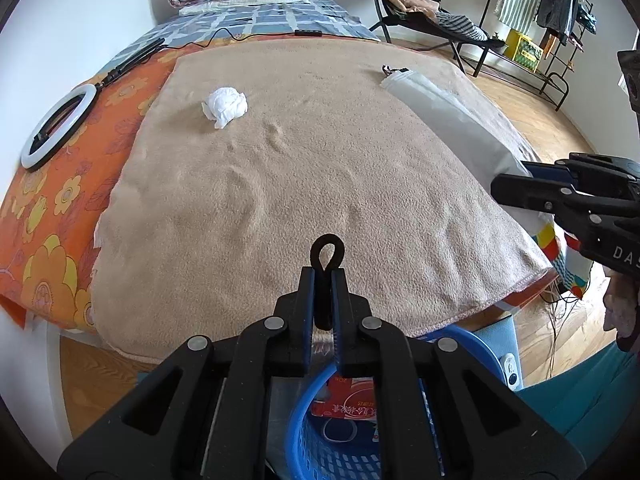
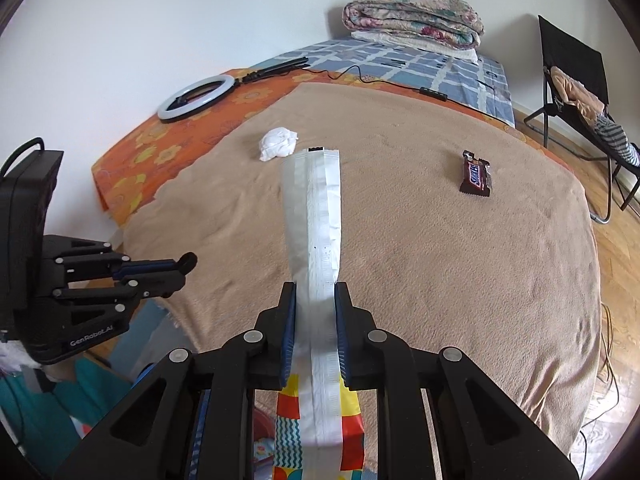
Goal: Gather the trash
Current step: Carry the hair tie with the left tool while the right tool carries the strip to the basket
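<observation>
Right gripper (image 2: pixel 315 286): level over the bed's near edge, fingers clamped on a long white snack bag (image 2: pixel 316 216) jutting forward. Left gripper (image 1: pixel 326 272): level above the blue basket (image 1: pixel 320 452), pinching a black loop (image 1: pixel 327 254). On the tan blanket (image 2: pixel 440 248): crumpled tissue (image 2: pixel 278 143) far left, Snickers wrapper (image 2: pixel 476 176) far right.

A bed (image 2: pixel 460 280) fills the room's corner, its near part covered by a tan blanket (image 1: pixel 320 200). On the blanket lie a crumpled white tissue (image 1: pixel 225 106) and, well apart from it, a dark candy bar wrapper (image 2: pixel 476 174). Beside the blanket, on an orange flowered sheet (image 1: pixel 52 216), lies a ring light (image 1: pixel 58 126) with its stand and cable. At the far end, a folded quilt (image 2: pixel 412 20) rests on a blue checked sheet (image 2: pixel 400 62).
</observation>
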### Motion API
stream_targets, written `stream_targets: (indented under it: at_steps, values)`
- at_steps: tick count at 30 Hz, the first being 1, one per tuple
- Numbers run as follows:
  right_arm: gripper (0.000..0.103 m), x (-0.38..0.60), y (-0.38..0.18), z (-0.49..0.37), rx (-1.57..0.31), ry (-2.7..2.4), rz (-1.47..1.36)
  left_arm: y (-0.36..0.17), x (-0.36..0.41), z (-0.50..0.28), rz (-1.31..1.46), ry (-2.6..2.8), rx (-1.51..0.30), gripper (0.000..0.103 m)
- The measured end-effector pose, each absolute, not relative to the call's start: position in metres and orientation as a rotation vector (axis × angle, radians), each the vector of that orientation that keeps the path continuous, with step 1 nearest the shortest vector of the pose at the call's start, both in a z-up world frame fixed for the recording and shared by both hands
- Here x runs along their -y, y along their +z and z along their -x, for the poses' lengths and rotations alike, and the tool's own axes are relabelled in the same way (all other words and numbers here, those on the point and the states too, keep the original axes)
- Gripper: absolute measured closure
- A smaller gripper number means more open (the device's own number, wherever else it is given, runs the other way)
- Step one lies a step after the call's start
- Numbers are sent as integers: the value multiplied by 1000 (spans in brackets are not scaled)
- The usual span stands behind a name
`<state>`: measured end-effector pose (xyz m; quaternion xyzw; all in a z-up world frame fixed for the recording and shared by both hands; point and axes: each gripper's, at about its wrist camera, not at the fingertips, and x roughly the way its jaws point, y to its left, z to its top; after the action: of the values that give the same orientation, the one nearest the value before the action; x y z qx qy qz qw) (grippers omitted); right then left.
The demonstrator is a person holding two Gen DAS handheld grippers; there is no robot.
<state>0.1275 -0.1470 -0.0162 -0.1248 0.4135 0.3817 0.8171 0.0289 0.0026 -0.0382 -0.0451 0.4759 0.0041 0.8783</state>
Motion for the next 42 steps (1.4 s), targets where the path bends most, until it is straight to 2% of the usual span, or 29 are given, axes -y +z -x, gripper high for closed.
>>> stream_targets:
  at_steps: [16, 42]
  values:
    - [87, 169, -21, -47, -898, 873, 280, -43, 24, 24, 58, -28, -1001, 97]
    - [87, 178, -81, 10, -1022, 890, 338, -95, 40, 72, 76, -51, -1130, 97]
